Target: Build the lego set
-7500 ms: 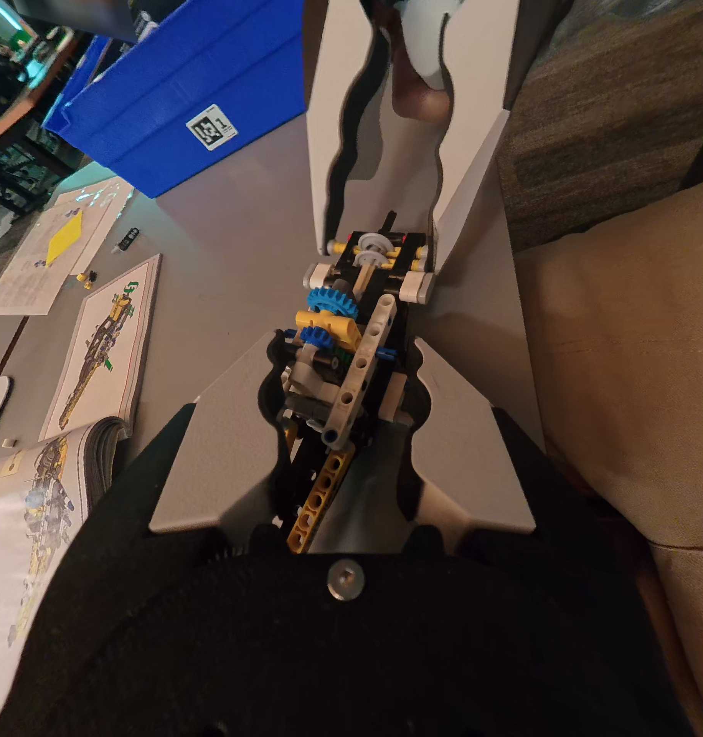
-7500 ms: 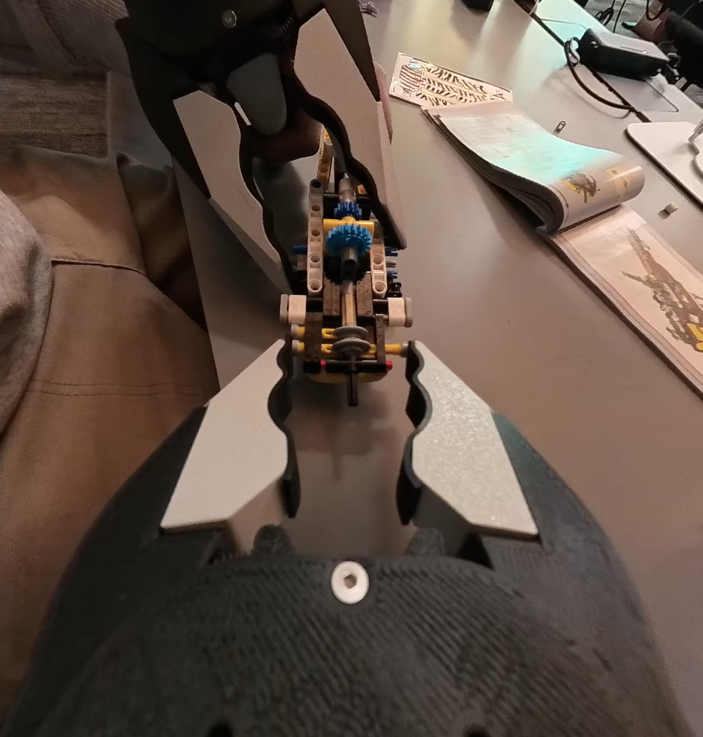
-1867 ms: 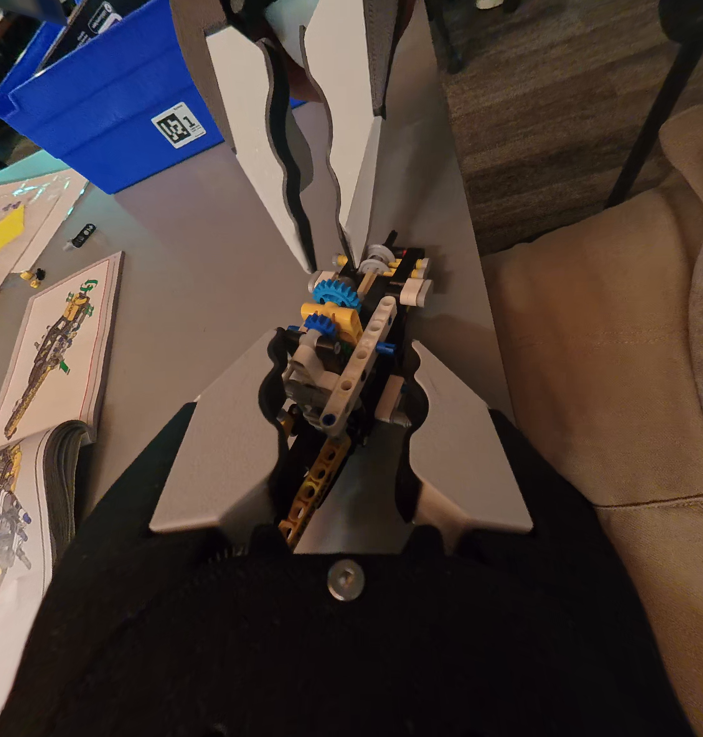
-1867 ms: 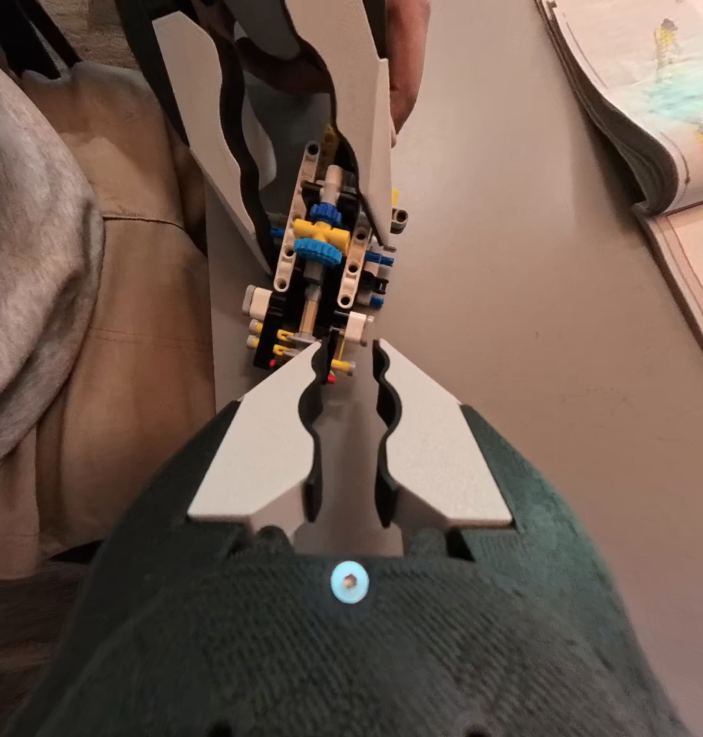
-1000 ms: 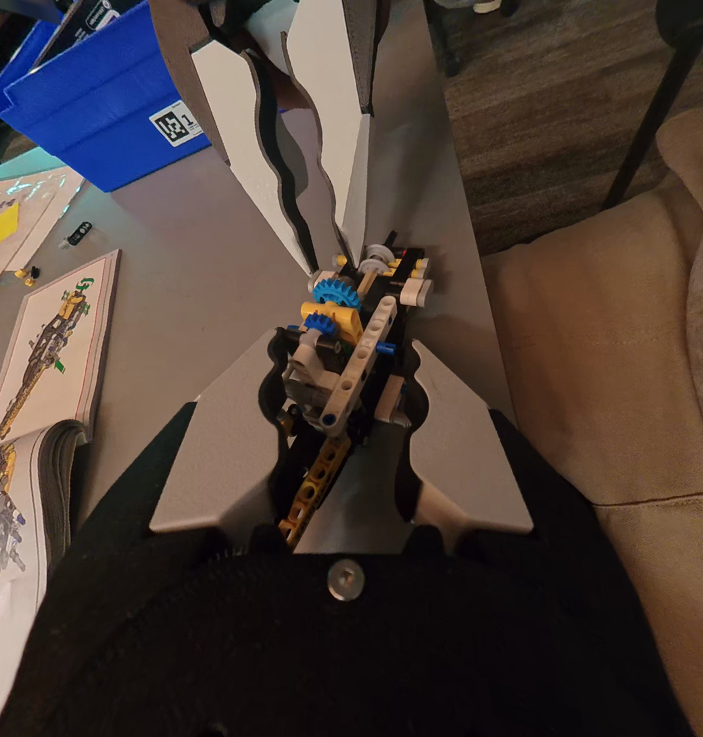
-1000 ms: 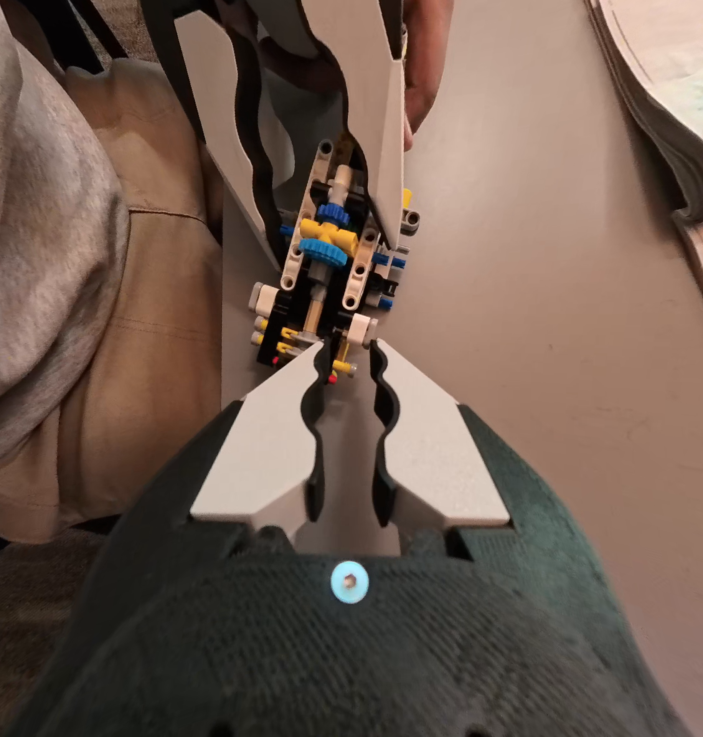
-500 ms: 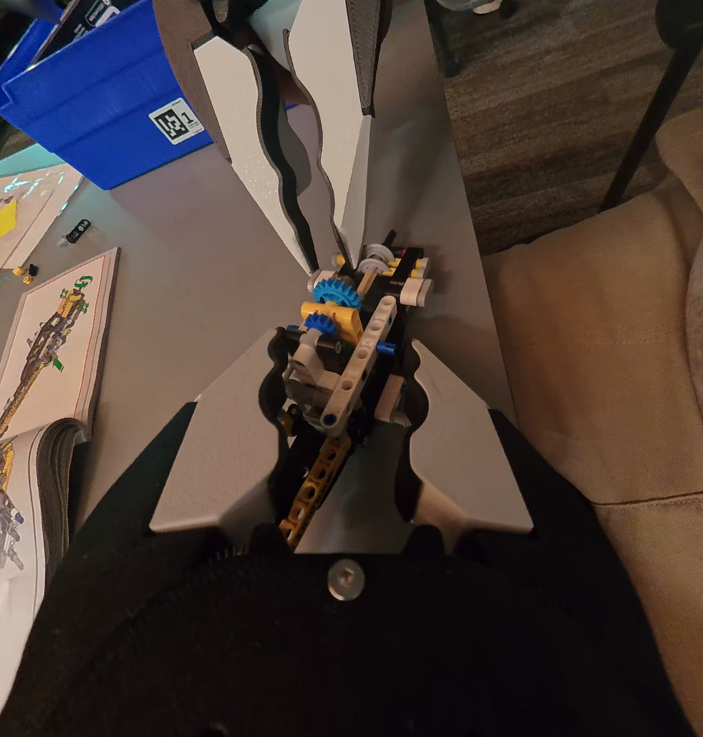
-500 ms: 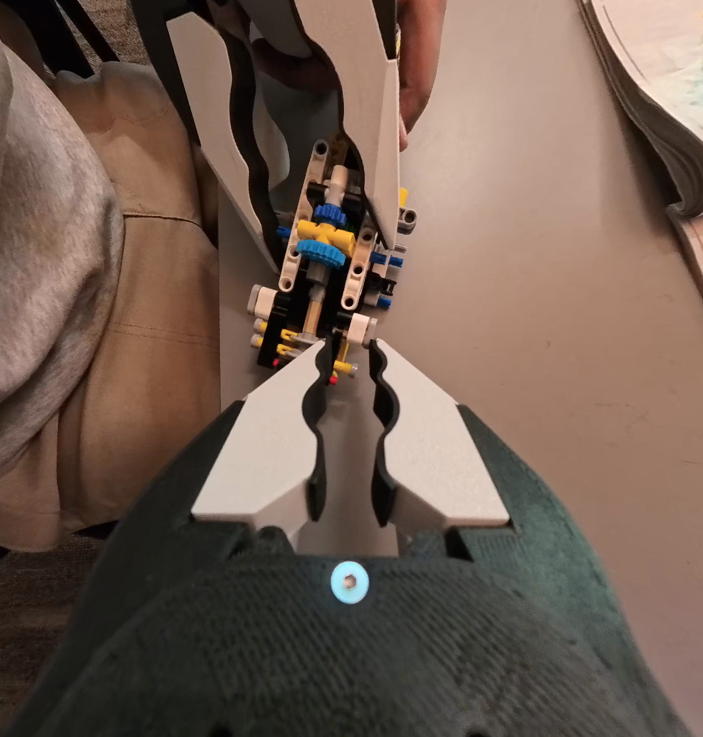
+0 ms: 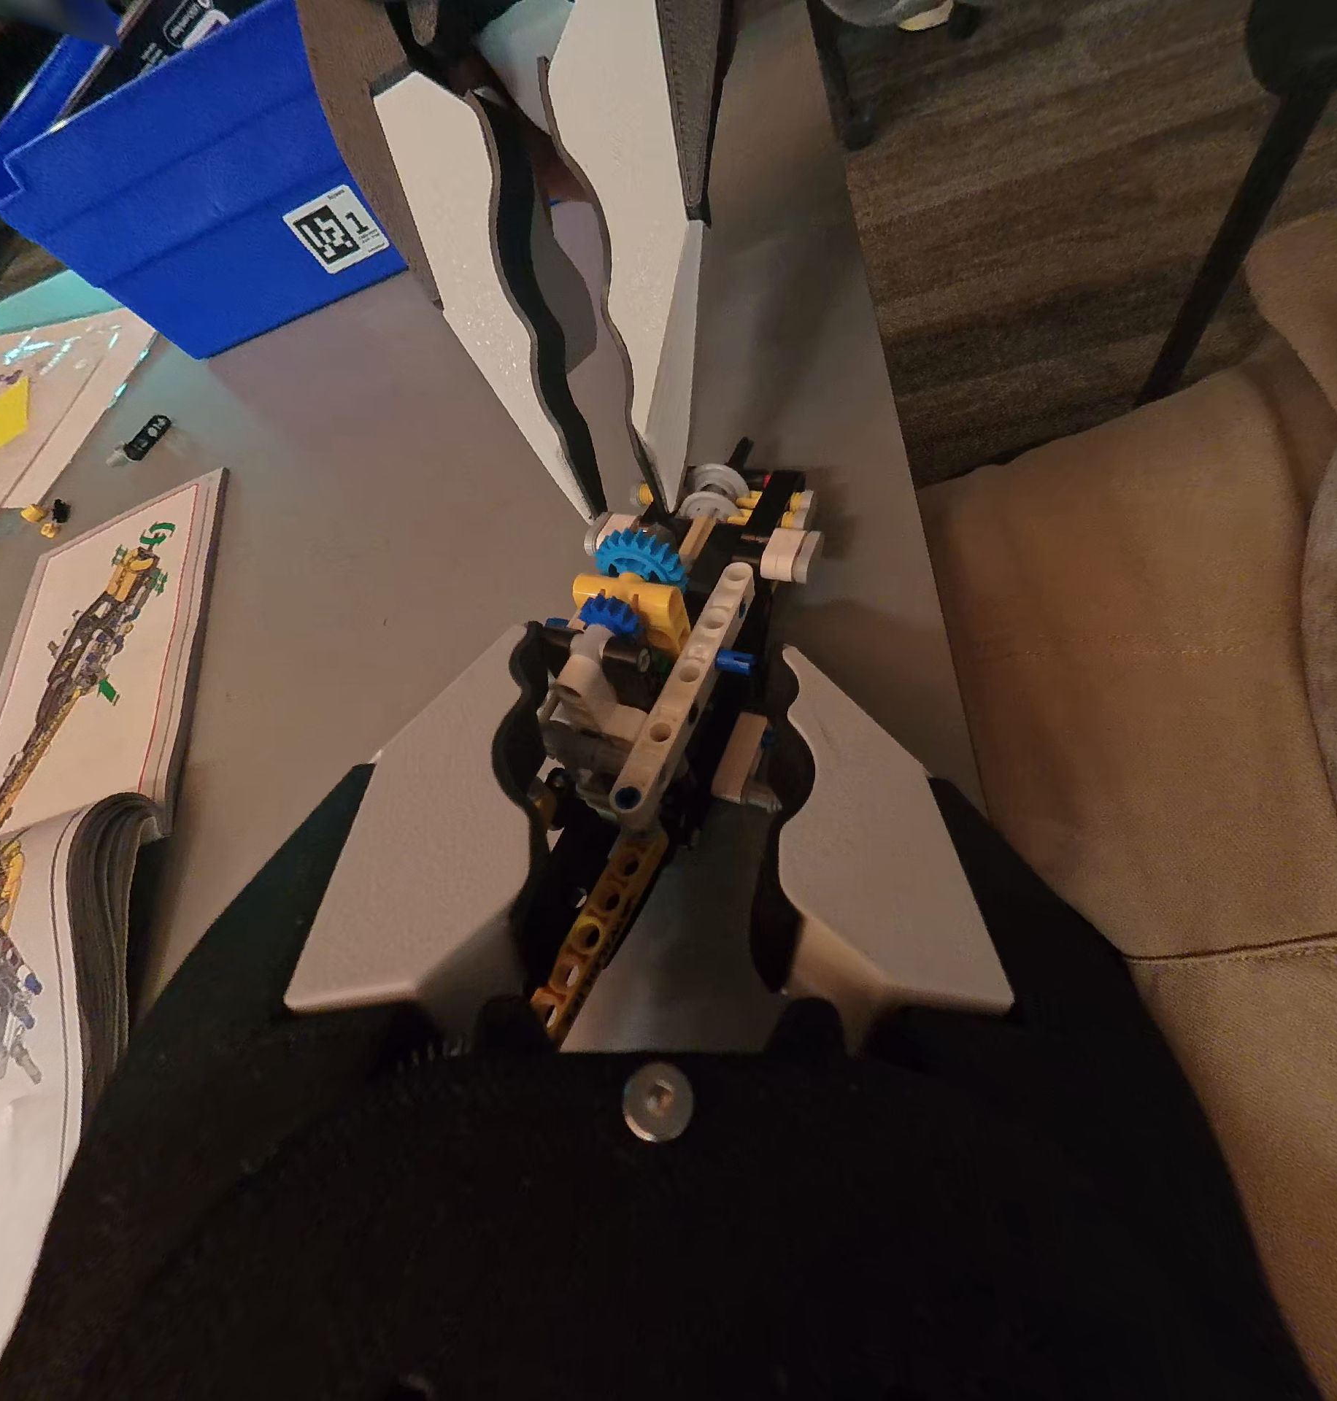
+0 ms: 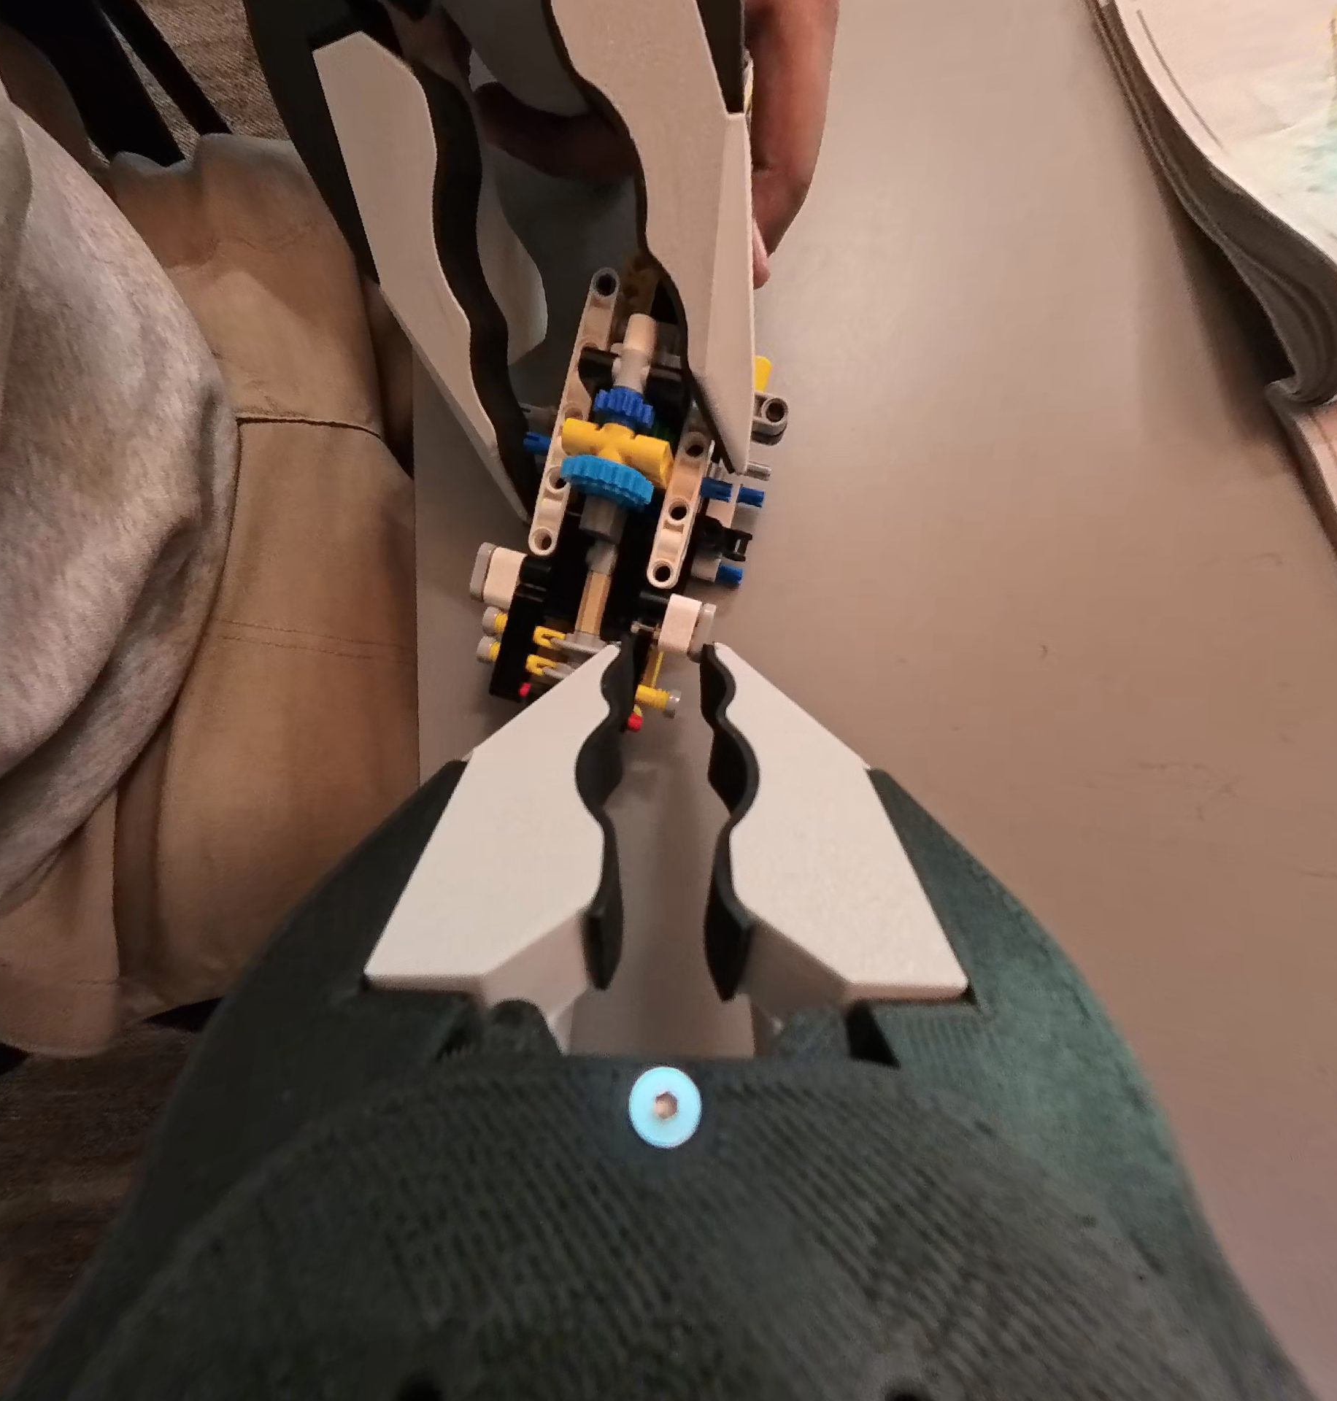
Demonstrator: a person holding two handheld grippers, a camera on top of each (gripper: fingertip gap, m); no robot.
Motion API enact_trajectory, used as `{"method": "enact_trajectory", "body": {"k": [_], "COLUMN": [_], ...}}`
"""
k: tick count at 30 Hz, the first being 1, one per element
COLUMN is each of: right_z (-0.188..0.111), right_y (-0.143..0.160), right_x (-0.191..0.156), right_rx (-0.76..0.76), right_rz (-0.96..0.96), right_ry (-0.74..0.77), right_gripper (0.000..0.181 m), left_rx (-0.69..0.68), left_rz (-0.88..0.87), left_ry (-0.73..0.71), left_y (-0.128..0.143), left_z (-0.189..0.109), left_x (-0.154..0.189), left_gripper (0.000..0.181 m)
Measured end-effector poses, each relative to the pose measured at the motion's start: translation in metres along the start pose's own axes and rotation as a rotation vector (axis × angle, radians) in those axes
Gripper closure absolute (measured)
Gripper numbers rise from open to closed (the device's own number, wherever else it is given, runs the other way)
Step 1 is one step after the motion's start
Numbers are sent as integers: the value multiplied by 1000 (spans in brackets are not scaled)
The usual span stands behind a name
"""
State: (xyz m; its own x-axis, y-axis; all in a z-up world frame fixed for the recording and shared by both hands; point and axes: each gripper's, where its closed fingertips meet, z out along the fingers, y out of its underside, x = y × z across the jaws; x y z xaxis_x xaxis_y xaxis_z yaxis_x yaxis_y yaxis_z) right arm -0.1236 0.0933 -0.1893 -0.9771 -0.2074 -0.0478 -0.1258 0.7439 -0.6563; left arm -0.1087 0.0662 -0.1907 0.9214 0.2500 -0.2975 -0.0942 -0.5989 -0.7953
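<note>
A lego assembly with blue gears, a yellow connector, white beams and a yellow beam lies on the grey table near its right edge. My left gripper is shut on its near half. My right gripper comes from the far side, its jaws narrowed to a small gap on the assembly's far end. In the right wrist view my right gripper pinches the end by a white connector and a yellow pin. The assembly runs away to my left gripper.
A blue bin stands at the back left. A closed booklet and an open manual lie left; the manual also shows in the right wrist view. Small loose pieces lie nearby. A beige cushion borders the table edge.
Since 7.5 s ago my right gripper has narrowed from wide open and closed onto the assembly's end. Over the last second both grippers and the assembly barely move.
</note>
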Motion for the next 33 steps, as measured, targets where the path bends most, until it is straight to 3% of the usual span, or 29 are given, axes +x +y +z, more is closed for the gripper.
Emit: {"method": "enact_trajectory", "body": {"k": [26, 30, 33], "right_z": [-1, -18, -33], "right_y": [-1, 1, 12], "right_x": [2, 6, 10], "right_rx": [31, 91, 151], "right_rz": [10, 61, 167], "right_ry": [24, 81, 112], "right_gripper": [165, 142, 146], "left_rx": [-12, -11, -6], "left_rz": [14, 11, 4], "left_ry": [-7, -6, -4], "left_y": [1, 1, 1], "left_z": [0, 0, -1], "left_x": [-1, -2, -1], "left_gripper": [123, 123, 123]}}
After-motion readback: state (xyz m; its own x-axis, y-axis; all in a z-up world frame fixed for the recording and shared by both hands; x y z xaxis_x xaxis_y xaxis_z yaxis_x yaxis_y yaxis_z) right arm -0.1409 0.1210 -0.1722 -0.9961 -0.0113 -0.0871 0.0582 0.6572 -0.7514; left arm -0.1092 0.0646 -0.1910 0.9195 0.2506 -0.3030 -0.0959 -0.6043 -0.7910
